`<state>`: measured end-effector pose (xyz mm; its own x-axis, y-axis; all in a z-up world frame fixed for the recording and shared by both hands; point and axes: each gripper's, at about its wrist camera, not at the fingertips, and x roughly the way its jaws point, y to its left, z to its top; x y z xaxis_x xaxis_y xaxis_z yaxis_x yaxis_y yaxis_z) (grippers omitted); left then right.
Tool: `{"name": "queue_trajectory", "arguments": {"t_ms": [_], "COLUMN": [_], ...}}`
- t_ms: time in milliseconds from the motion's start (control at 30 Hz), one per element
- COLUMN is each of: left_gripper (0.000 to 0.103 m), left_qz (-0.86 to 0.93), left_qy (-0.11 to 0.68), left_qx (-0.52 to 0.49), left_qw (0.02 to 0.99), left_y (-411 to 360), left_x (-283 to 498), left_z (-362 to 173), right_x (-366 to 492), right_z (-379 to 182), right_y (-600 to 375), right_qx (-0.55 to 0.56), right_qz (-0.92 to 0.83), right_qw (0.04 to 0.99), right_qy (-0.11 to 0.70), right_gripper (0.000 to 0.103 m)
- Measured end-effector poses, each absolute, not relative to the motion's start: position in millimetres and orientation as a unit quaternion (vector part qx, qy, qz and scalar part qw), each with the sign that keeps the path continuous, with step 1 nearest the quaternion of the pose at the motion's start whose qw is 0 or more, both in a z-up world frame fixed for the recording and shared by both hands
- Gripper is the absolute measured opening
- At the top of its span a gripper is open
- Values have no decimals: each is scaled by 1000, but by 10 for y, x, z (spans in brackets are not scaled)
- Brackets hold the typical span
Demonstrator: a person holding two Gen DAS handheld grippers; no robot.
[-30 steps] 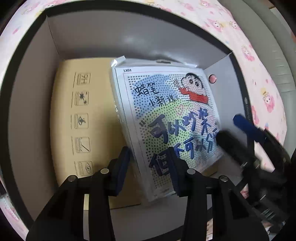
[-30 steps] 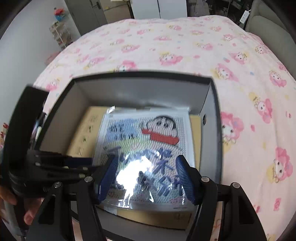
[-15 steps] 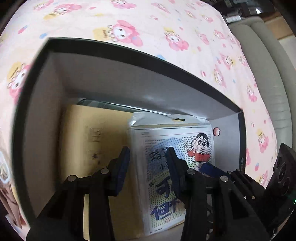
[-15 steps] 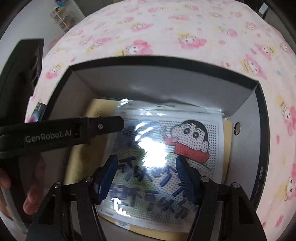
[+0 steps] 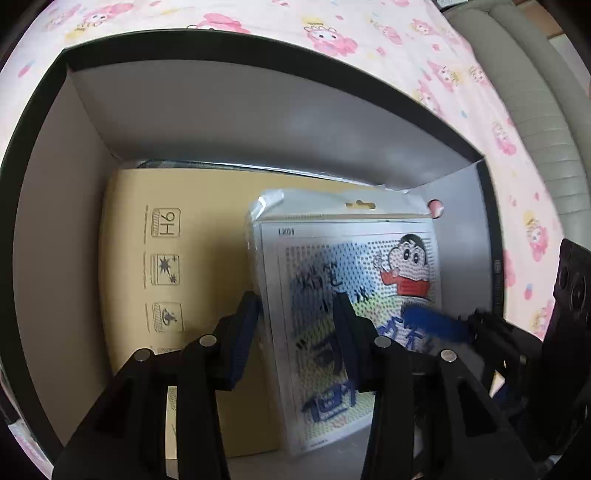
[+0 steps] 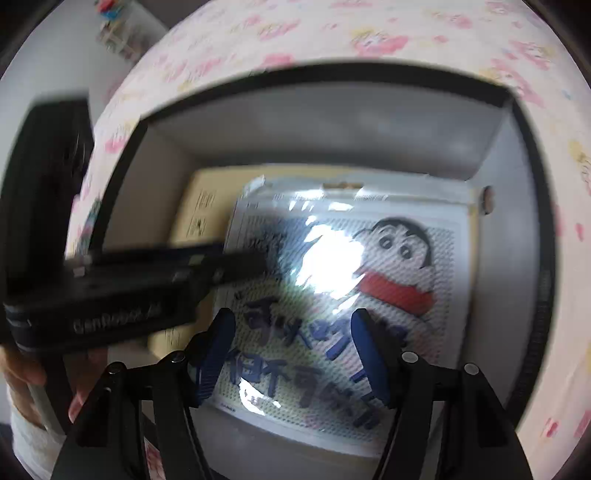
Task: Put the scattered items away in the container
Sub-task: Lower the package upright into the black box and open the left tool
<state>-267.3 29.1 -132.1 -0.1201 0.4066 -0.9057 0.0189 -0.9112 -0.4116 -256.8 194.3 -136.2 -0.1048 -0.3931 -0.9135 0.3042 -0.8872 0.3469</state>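
A black box with grey inner walls (image 5: 229, 122) (image 6: 332, 118) stands on the bed. Inside lies a tan cardboard pack (image 5: 192, 229) (image 6: 207, 192). On it lies a plastic-wrapped cartoon picture pack (image 5: 332, 251) (image 6: 369, 258), to the right. My left gripper (image 5: 297, 332) is open and empty, just above the pack's left edge. My right gripper (image 6: 291, 350) is open and empty above the pack's lower half. The right gripper's blue finger (image 5: 432, 325) shows in the left wrist view. The left gripper's body (image 6: 122, 291) crosses the right wrist view.
The box sits on a pink cartoon-print bedsheet (image 5: 369, 33) (image 6: 369, 33). A grey padded headboard (image 5: 532, 122) runs along the right. A hand (image 6: 22, 369) holds the left gripper. Shelves stand by the far wall (image 6: 114, 22).
Both grippers have dropped closer over the box and the picture pack. The pack lies flat in the box, no longer tilted. Both stay open.
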Motion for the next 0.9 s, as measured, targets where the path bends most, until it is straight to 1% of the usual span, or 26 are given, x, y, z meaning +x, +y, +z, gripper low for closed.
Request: {"name": "queue_trajectory", "arguments": {"t_ms": [67,167,267,367,467,500,567,600,633,733,900], "left_gripper": [42,41,41,41,41,40,36,36,36,35,35], "left_qz": [741,753,753,751,754,747,716,704,707,730,750], "left_qy": [-175,-179,-181,-163,-151,-159,-200,-209,-199,-161,-172], "left_qx": [-635,-623,-621,-629,-628,-632,-650,-658,-657,-646,-630], "left_qw": [130,117,122,120,119,127,158,169,170,156,99], "left_y": [221,163,242,304,412,515,509,533,563,611,433], "left_x": [-2669,-2738,-2889,-2916,-3026,-3160,-3108,-3073,-3045,-2934,-2730], "left_z": [-1281,-1252,-1277,-1320,-1310,-1357,-1372,-1408,-1402,-1307,-1226], "right_x": [-2588,-2658,-2717,-2806,-2843,-2845,-2849,-2836,-2817,-2747,-2649], "right_z": [-1237,-1113,-1189,-1311,-1390,-1381,-1400,-1408,-1409,-1377,-1258], "right_y": [1995,1978,1985,1966,1983,1989,2000,1992,1975,1941,2001], "right_qx": [594,563,583,607,623,627,638,640,639,639,621], "right_qz": [-775,-799,-784,-768,-752,-746,-730,-727,-728,-727,-744], "right_qw": [214,210,209,201,211,218,233,237,240,245,240], "right_qy": [-24,-21,-39,-29,-44,-54,-75,-74,-64,-49,-51], "right_gripper": [62,62,62,62,62,62,62,62,62,62,62]}}
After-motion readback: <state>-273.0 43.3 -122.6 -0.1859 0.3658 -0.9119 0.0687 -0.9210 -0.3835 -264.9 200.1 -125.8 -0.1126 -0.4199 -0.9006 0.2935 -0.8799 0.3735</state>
